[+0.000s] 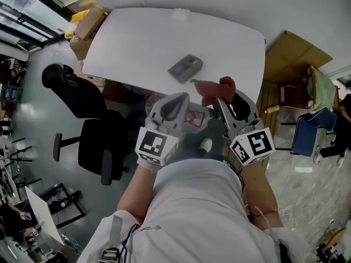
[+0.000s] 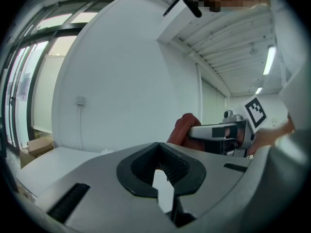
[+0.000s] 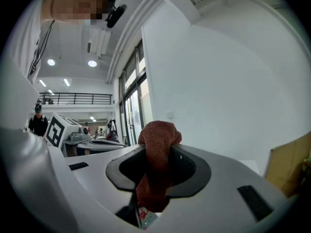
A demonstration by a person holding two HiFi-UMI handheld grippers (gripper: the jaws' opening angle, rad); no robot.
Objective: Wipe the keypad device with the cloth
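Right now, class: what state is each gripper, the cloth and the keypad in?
Left gripper: shut, empty.
Right gripper: shut on the cloth.
Cloth: bunched, clamped between the right jaws.
Keypad: lying on the table, clear of both grippers.

Counter [image 1: 137,43] open across far and left parts. Obstacle: keypad device [image 1: 185,68] near the near edge. Office chair [image 1: 93,141] stands off the near left corner.
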